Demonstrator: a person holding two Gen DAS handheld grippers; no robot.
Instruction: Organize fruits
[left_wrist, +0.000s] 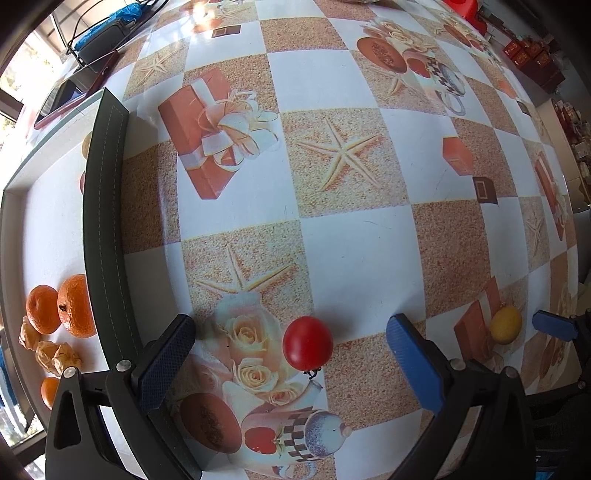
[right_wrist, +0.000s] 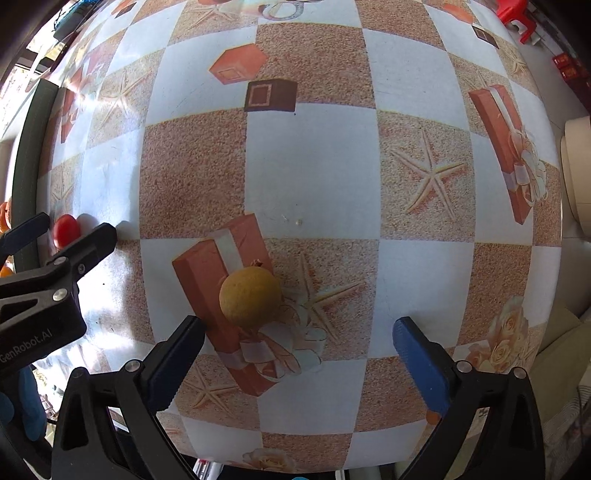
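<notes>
A red tomato (left_wrist: 307, 342) lies on the patterned tablecloth between the spread fingers of my open left gripper (left_wrist: 291, 354). It also shows at the left edge of the right wrist view (right_wrist: 66, 230). A small yellow fruit (right_wrist: 250, 297) lies on the cloth just ahead of my open right gripper (right_wrist: 295, 350), nearer its left finger. The same fruit shows at the right of the left wrist view (left_wrist: 505, 325). A white tray with a dark green rim (left_wrist: 99, 221) stands at the left. It holds oranges (left_wrist: 61, 308) and pale husked fruits (left_wrist: 48, 350).
A phone (left_wrist: 70, 96) and a dark device with cables (left_wrist: 103, 40) lie at the table's far left. Red stools (right_wrist: 513, 14) stand beyond the far edge. The table's right edge (right_wrist: 554, 258) drops off next to cream furniture.
</notes>
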